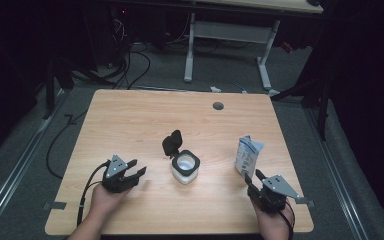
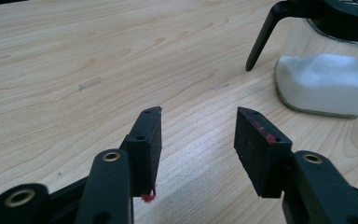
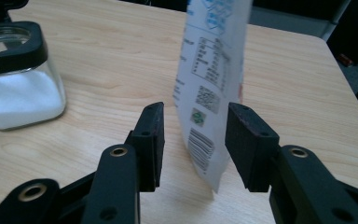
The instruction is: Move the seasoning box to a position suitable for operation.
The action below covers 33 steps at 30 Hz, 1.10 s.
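A clear square jar (image 1: 185, 167) with a black rim, about half full of white powder, stands mid-table with its black flip lid (image 1: 172, 142) raised. A white and blue printed pouch (image 1: 248, 155) stands upright to its right. My left gripper (image 1: 139, 169) rests low on the table left of the jar, open, with only bare wood between its jaws (image 2: 198, 114); the jar (image 2: 326, 84) lies ahead to the right. My right gripper (image 1: 252, 177) sits just below the pouch. In the right gripper view its jaws (image 3: 196, 106) stand open astride the pouch's (image 3: 209, 60) lower edge, with gaps showing.
The wooden table (image 1: 130, 115) has a round cable hole (image 1: 218, 106) near its far edge. Behind it stands a white desk frame (image 1: 225, 35), with cables on the dark floor at the left. The jar (image 3: 18, 93) sits left of the right gripper's jaws.
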Available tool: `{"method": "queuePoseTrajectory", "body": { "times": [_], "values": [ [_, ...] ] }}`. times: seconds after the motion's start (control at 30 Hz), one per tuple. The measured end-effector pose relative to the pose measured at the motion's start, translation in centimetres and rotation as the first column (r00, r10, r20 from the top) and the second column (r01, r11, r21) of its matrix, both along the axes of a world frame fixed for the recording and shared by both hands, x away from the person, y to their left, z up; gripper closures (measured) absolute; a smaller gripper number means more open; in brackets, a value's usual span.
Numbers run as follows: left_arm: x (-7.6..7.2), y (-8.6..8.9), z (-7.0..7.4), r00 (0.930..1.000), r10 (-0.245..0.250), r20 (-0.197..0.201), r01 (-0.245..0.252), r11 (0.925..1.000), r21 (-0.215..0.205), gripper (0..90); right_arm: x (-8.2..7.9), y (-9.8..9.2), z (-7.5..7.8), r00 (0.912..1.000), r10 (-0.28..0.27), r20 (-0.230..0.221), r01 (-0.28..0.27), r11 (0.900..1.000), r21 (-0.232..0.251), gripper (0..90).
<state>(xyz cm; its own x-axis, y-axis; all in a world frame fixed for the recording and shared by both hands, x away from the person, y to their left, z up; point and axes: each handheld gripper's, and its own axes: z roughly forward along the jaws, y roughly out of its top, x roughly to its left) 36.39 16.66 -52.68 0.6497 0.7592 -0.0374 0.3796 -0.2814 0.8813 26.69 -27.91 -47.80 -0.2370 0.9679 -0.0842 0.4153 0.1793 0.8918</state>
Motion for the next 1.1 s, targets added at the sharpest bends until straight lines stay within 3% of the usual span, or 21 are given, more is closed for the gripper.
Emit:
{"method": "queuePoseTrajectory", "body": {
  "times": [0.37, 0.53, 0.73, 1.03, 1.1],
  "values": [
    [-0.1, -0.2, 0.0, 0.9999, 0.001, -0.016, -0.001, 0.9999, 0.012, 56.8, 0.4, 2.1, -0.2, 0.9977, 0.067, -0.008, -0.067, 0.997, -0.029, 59.6],
    [-0.1, -0.2, 0.0, 0.9997, 0.002, -0.026, -0.002, 0.9999, 0.017, 57.8, 0.8, 2.6, -0.5, 0.9961, 0.086, -0.020, -0.086, 0.996, -0.022, 60.2],
    [-0.5, -0.2, 0.1, 0.9999, 0.004, -0.009, -0.004, 0.9998, 0.018, 59.0, 1.7, 3.2, -1.0, 0.9940, 0.101, -0.042, -0.102, 0.995, -0.006, 61.9],
    [-0.9, 0.0, 0.3, 0.9977, 0.060, -0.032, -0.060, 0.9982, 0.004, 58.9, 3.4, 4.9, -1.5, 0.9863, 0.155, -0.056, -0.156, 0.988, -0.013, 65.7],
    [-0.9, 0.0, 0.3, 0.9973, 0.065, -0.034, -0.065, 0.9978, 0.016, 58.0, 3.8, 5.4, -1.5, 0.9838, 0.169, -0.060, -0.170, 0.985, -0.007, 66.0]
  ]
}}
